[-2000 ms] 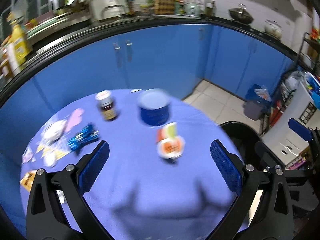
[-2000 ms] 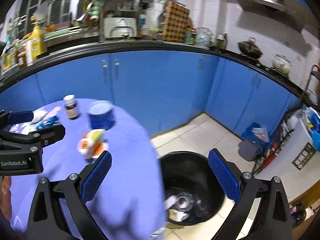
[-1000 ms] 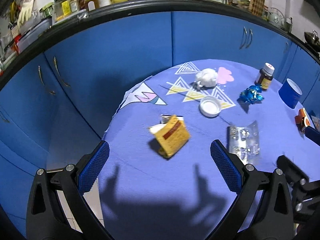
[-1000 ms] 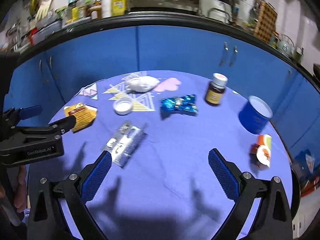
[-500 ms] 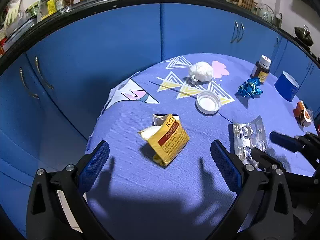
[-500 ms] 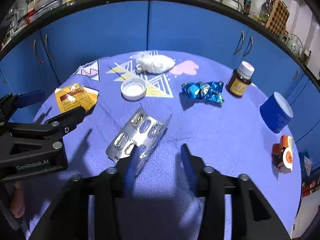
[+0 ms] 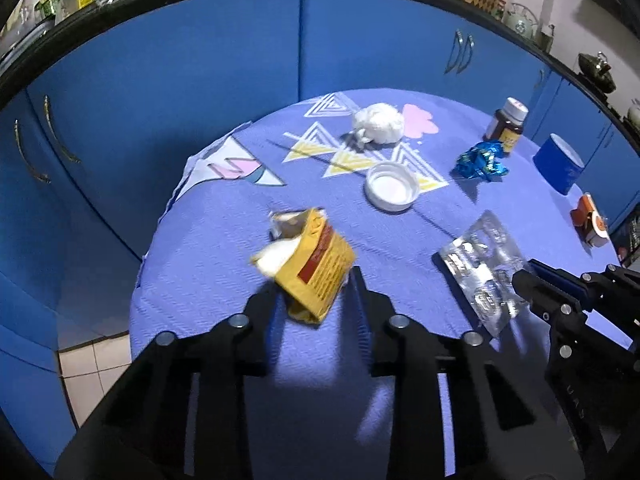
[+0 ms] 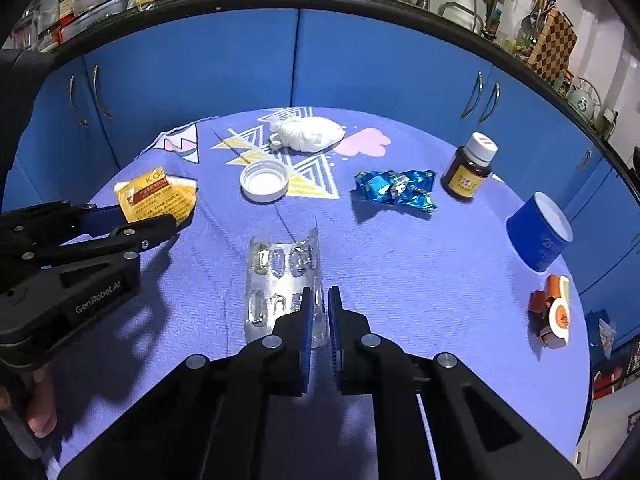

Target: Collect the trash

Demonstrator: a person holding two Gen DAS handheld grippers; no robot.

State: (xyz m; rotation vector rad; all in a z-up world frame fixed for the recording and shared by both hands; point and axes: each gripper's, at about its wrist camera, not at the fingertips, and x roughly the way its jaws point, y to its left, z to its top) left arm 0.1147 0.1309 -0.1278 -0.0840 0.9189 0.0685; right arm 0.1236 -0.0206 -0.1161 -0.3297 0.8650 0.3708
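A crumpled yellow packet (image 7: 316, 256) lies near the left edge of the round table (image 8: 420, 300). My left gripper (image 7: 314, 288) has its jaws closing around it, and both fingers touch its sides; the right wrist view shows that gripper (image 8: 156, 210) at the packet (image 8: 154, 196). A silver blister pack (image 8: 280, 268) lies in the middle of the cloth. My right gripper (image 8: 318, 300) is shut on its near right edge. In the left wrist view the right gripper (image 7: 520, 276) pinches the blister pack (image 7: 476, 264).
On the purple cloth lie a white tissue wad (image 8: 306, 132), a white cap (image 8: 264, 180) and a blue foil wrapper (image 8: 394, 190). A brown pill bottle (image 8: 470, 174), a blue cup (image 8: 540, 240) and an orange-and-white item (image 8: 554, 312) stand to the right. Blue cabinets (image 8: 360, 60) run behind.
Both grippers have come down closer to the table. The left jaws went from wide open to narrow around the yellow packet. The right jaws closed onto the blister pack's edge.
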